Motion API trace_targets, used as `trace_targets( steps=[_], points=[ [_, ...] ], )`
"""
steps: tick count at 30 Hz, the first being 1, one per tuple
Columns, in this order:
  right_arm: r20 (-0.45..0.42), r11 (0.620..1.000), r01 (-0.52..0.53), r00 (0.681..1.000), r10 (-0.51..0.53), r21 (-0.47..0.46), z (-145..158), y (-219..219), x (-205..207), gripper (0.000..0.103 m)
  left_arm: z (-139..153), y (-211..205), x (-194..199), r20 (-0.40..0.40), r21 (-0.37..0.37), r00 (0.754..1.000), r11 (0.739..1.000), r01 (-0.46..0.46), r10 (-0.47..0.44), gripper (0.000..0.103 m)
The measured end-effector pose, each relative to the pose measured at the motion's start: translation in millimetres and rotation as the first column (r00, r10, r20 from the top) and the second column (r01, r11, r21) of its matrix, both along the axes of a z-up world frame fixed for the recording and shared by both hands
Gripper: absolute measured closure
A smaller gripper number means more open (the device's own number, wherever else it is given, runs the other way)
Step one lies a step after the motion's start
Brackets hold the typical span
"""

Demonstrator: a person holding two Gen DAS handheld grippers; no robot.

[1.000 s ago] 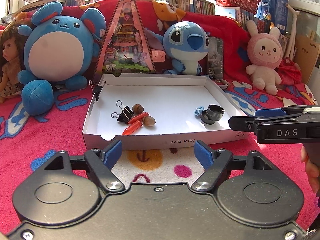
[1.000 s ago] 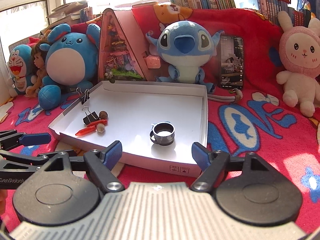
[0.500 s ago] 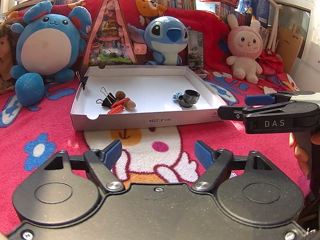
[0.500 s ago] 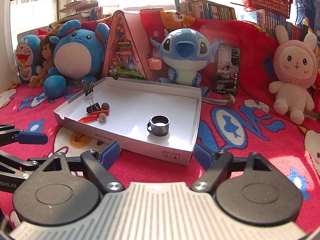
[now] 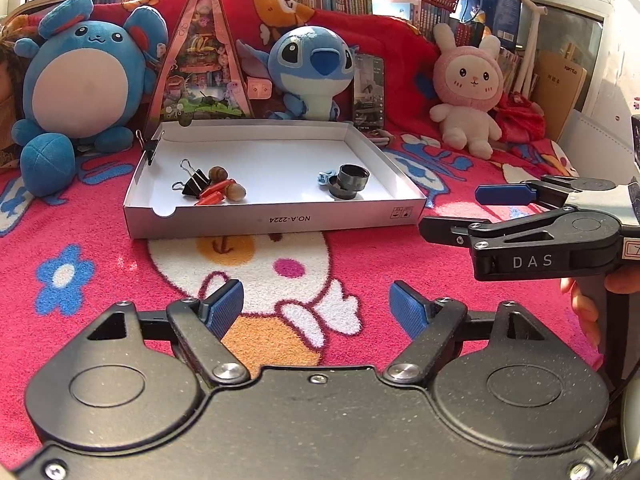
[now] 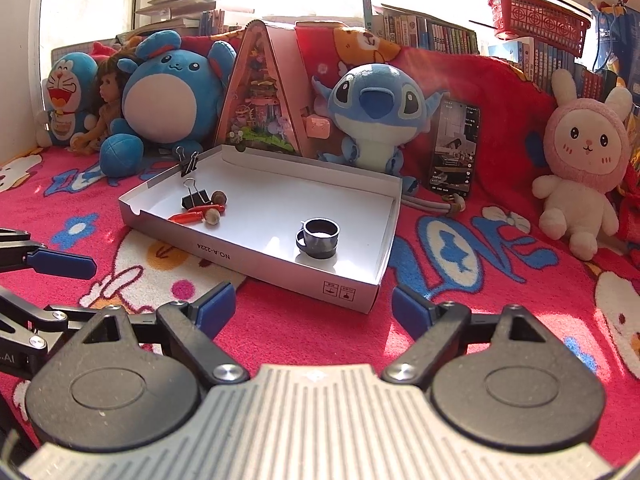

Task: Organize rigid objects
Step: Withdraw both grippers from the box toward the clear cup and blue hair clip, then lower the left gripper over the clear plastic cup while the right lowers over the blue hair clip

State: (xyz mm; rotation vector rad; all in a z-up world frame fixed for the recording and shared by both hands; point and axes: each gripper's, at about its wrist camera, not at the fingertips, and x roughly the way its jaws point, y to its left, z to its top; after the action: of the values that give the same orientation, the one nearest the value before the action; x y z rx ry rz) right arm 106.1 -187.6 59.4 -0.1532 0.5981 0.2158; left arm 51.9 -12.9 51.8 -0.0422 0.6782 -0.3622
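A white cardboard box lid [image 5: 276, 220] [image 6: 280, 268] lies on the red blanket. On its left side sit a black binder clip [image 5: 194, 182] [image 6: 195, 199], two brown nuts [image 5: 236, 191] [image 6: 212, 217] and orange-red pieces [image 5: 212, 196] [image 6: 188, 216]. On its right side stands a dark metal ring stack [image 5: 349, 182] [image 6: 319, 238] beside a small blue piece [image 5: 325, 177]. My left gripper [image 5: 316, 310] [image 6: 60, 276] hangs open short of the box, with nothing between its fingers. My right gripper [image 6: 314, 308] [image 5: 460, 210] is opening, empty too, near the box's right front corner.
Plush toys line the back: a round blue one [image 5: 80, 76], a blue alien [image 5: 312, 68] and a pink rabbit [image 5: 468, 88]. A triangular pink display box [image 5: 202, 60] and a phone [image 5: 368, 88] lean behind the lid. A hand [image 5: 588, 312] holds the right gripper.
Both grippers have drawn back from the box lid, which now looks smaller and farther. More blanket shows in front of it. The right jaws stand slightly wider.
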Motion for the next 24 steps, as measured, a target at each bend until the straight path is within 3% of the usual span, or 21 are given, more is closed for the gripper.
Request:
trace_targets(
  steps=[11,19,24],
  points=[
    [0.008,0.995,-0.033,0.999,0.034,-0.095,-8,-7,-25,0.009,-11,-12,-22,-0.043,-0.007,0.995,0.996,0.088,-0.088,0.025],
    [-0.009,0.992,-0.032,0.999,0.032,-0.125,-16,-15,-33,0.009,-23,-33,-39,-0.061,0.007,0.980,0.982,0.189,-0.189,0.041],
    [-0.017,0.991,-0.035,0.999,0.033,-0.130,-20,-16,-36,0.009,-29,-45,-40,-0.053,0.026,0.977,0.978,0.206,-0.205,0.054]
  ],
)
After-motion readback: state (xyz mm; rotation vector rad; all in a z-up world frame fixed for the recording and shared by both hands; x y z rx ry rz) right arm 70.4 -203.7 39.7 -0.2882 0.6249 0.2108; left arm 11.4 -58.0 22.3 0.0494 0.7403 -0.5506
